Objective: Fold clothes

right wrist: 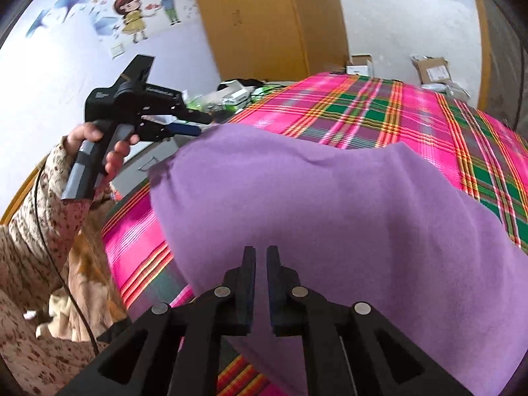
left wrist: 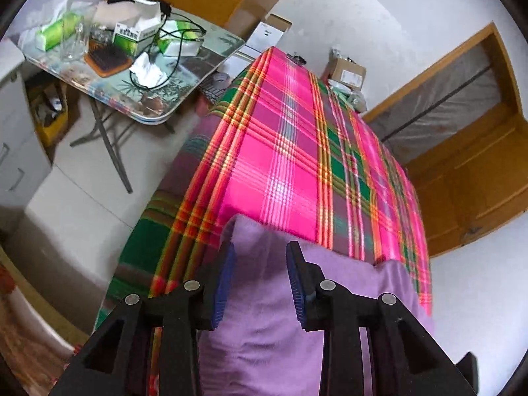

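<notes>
The purple cloth (right wrist: 330, 214) lies spread on the pink and green checked bed cover (right wrist: 429, 115), filling the lower middle of both views. It looks laid flat so it can be folded.

At the bottom of the right wrist view, the right gripper (right wrist: 260, 257) has its jaws almost closed with only a thin gap. It sits over the cloth, but I cannot tell if it pinches any.

At the bottom of the left wrist view, the left gripper (left wrist: 260, 254) has its jaws about half open over the cloth's far edge, holding nothing. A hand (right wrist: 99, 148) holds it at middle left.

The boxes on the folding table (left wrist: 198, 76), upper left, have print too small to read
</notes>
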`<state>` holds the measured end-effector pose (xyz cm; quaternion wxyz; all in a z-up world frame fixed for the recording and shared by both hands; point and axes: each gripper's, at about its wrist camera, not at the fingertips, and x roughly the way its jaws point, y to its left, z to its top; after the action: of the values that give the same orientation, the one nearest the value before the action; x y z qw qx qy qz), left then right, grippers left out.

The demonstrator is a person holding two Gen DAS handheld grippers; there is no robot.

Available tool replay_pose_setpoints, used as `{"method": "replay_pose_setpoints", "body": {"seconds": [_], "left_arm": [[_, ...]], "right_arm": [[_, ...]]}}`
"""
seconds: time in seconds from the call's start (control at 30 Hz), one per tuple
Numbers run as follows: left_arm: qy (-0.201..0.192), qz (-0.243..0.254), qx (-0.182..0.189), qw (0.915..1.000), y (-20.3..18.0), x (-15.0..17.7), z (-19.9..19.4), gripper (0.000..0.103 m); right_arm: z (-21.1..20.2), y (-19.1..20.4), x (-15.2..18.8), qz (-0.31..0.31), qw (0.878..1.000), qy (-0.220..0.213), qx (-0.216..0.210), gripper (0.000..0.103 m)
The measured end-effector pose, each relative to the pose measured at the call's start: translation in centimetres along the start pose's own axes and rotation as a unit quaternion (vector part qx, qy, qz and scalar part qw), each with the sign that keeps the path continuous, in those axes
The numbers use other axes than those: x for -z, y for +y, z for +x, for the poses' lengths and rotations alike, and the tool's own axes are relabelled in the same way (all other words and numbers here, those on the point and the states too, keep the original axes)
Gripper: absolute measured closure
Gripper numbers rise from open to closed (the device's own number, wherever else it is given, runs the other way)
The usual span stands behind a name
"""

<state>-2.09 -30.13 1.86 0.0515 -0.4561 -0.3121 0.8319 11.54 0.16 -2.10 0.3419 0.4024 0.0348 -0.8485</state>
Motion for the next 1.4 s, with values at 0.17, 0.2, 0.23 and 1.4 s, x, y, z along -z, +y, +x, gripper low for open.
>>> {"method": "replay_pose_setpoints", "body": {"seconds": [0.17, 0.2, 0.23, 1.4], "left_arm": [[0.028, -0.056, 0.009, 0.998, 1.6, -0.9, 1.5, 0.07], [0.029, -0.066, 0.006, 0.9974, 2.0, -0.9, 1.6, 0.07], [0.028, -0.068, 0.008, 0.9972, 2.2, -0.8, 1.6, 0.07], [-0.009, -0.031, 0.031, 0.999, 2.3, -0.8, 2.0, 0.091]], "right_arm": [[0.3, -0.3, 0.1, 0.007, 1.0, 0.005, 0.001, 0.096], [0.3, -0.3, 0.0, 0.006, 1.0, 0.003, 0.002, 0.097], [0.3, -0.4, 0.0, 0.006, 1.0, 0.002, 0.003, 0.096], [6.3, -11.4, -10.9, 0.069, 0.992, 0.032, 0.105, 0.099]]}}
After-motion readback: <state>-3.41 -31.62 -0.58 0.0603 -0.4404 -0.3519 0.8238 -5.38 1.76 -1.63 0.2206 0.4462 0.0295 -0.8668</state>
